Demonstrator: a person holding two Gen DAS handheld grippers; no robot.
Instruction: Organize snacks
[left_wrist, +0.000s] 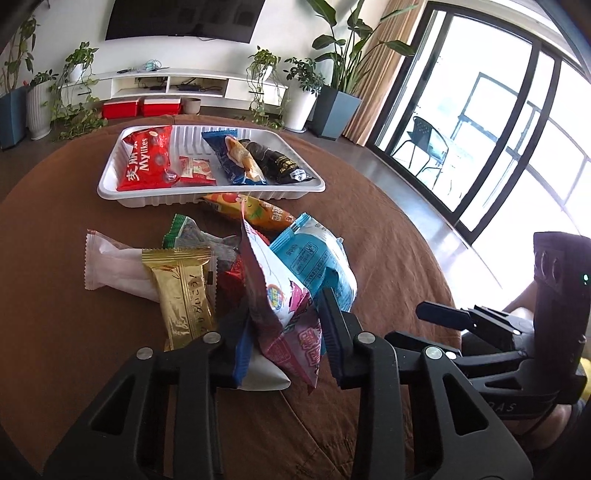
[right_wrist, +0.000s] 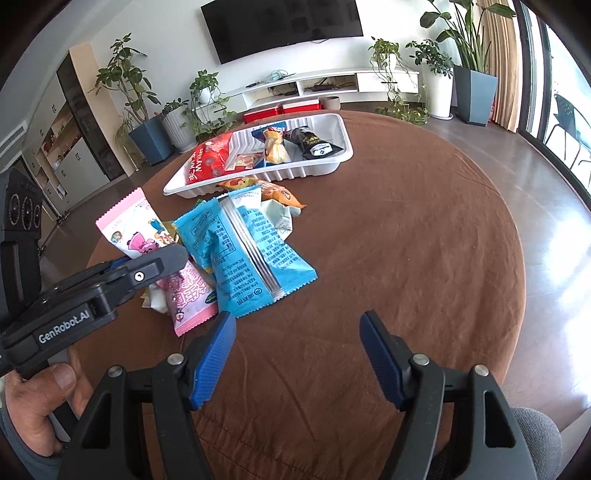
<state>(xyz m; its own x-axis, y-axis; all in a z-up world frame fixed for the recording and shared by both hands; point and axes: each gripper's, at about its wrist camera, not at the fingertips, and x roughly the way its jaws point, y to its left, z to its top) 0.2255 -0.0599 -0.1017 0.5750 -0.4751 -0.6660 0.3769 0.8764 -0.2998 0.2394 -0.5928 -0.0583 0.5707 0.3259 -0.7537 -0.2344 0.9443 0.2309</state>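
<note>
Two claws in view. Left claw (left_wrist: 284, 332) clenched on the pink-and-white snack packet (left_wrist: 275, 291), gripping low on the bag body, packet lifted and standing tall off the pile. Right claw (right_wrist: 297, 354) released, jaws wide apart, hovering over bare desk (right_wrist: 406, 240) just beside the blue packet (right_wrist: 251, 254).

Handling, my read: the pink packet looks light, thin crinkly film, puffed with air, slippery; soft contents may crush, so pinch a sealed edge or flat corner, not the belly. Same for the blue one; its back seam or serrated end looks the best hold.

Outward: gold bar (left_wrist: 181, 291), white wrapper (left_wrist: 114, 266), green-edged packet (left_wrist: 192, 236) and orange packet (left_wrist: 251, 210) loose on the desk in a heap. Beyond, white tray (left_wrist: 122, 195) holds the red Mylikes bag (left_wrist: 146, 158), small red packet (left_wrist: 197, 170), dark blue packet (left_wrist: 225, 155) and black packet (left_wrist: 277, 162); bare tray floor shows between them.
</note>
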